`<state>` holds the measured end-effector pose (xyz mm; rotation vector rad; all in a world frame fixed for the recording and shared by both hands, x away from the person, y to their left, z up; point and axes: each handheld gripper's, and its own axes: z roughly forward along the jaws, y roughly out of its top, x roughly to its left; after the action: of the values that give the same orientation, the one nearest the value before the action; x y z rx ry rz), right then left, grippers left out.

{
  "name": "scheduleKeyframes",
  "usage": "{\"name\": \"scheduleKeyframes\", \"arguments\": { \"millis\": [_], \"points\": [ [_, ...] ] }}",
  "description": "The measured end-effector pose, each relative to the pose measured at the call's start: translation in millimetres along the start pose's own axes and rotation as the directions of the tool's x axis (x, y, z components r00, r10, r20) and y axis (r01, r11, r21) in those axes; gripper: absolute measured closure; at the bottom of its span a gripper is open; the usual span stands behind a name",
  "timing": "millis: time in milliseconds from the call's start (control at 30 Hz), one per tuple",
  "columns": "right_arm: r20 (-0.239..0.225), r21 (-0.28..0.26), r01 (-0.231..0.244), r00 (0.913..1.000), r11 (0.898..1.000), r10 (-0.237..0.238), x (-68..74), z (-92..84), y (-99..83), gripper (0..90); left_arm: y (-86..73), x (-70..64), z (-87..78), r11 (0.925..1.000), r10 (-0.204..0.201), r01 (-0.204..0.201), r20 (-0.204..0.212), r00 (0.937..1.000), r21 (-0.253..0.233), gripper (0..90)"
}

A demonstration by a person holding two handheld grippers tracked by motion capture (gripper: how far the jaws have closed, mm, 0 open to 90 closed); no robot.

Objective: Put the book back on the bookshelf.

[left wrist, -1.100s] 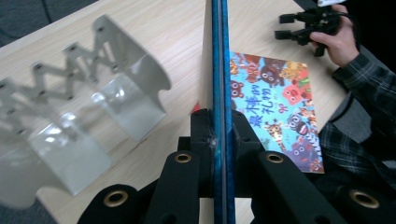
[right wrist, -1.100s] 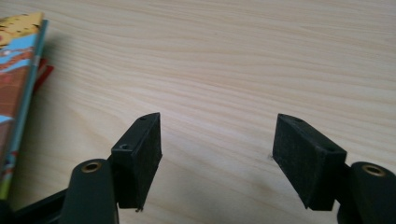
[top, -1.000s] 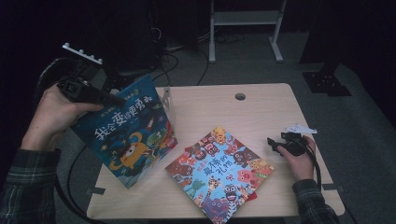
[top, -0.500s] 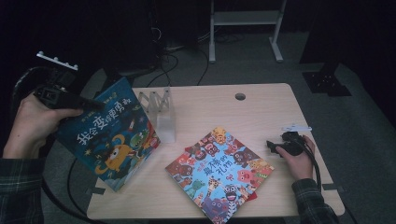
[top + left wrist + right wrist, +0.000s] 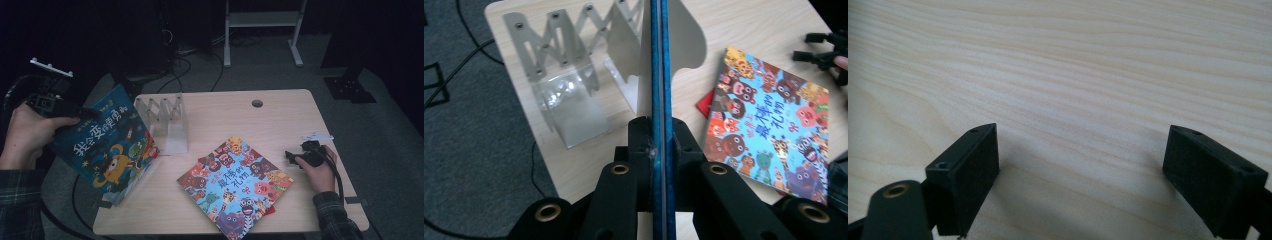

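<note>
High view, left claw (image 5: 75, 111): clamped on the top edge of the blue book (image 5: 107, 145), which hangs tilted off the left edge of the bench (image 5: 280, 117), cover toward the camera.
High view, rack (image 5: 167, 122): clear accordion book rack at the far left of the bench, slots empty, just right of the blue book.
High view, second book (image 5: 235, 185): colourful book flat at the near centre, lying askew, with something red showing under its edges.
High view, right claw (image 5: 291, 156): resting on the bench right of the second book, apart from it, held in the right hand (image 5: 320, 170).
Left gripper view, grip: the blue book (image 5: 661, 75) is seen edge-on, pinched between the two black jaws and rising straight up the frame; a divider of the rack (image 5: 574, 75) stands behind it.
Left gripper view, second book (image 5: 774, 125): flat at the right.
Right gripper view, right claw (image 5: 1080, 170): jaws have just been opening and stand wide over bare wood, nothing between them.
Risk, slotting: the book looks aimed at the rack; its lower corner could catch a divider and shove the light rack across the bench.
Risk, grip: a pinch on one edge lets the book swing or slip if it is tilted quickly.
</note>
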<state>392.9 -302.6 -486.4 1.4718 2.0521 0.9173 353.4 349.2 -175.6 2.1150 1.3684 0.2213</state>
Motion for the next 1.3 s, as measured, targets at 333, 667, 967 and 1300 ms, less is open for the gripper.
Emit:
{"name": "scheduleKeyframes", "arguments": {
  "millis": [333, 667, 967, 1300],
  "points": [
    [0.001, -0.001, 0.002, 1.0000, 1.000, -0.002, -0.2, 0.1, 0.0, 13.9, -5.1, 19.5, -0.5, 0.9981, -0.062, 0.062, -0.040, 0.9973, -0.004, 82.8],
    [0.003, -0.001, 0.002, 1.0000, 1.000, -0.002, -0.5, 0.1, 0.0, 13.8, -0.4, 36.5, 5.8, 0.9928, -0.120, 0.119, -0.081, 0.9895, -0.017, 82.9],
    [0.003, -0.001, 0.001, 1.0000, 1.000, -0.001, -0.5, 0.1, 0.0, 13.9, 15.8, 46.8, 16.7, 0.9869, -0.161, 0.158, -0.117, 0.9800, -0.030, 82.9],
    [0.003, -0.001, 0.000, 1.0000, 1.000, 0.000, -0.6, -0.2, -0.2, 13.9, 32.7, 55.0, 28.3, 0.9802, -0.196, 0.190, -0.149, 0.9693, -0.056, 82.9]
  ]
}}
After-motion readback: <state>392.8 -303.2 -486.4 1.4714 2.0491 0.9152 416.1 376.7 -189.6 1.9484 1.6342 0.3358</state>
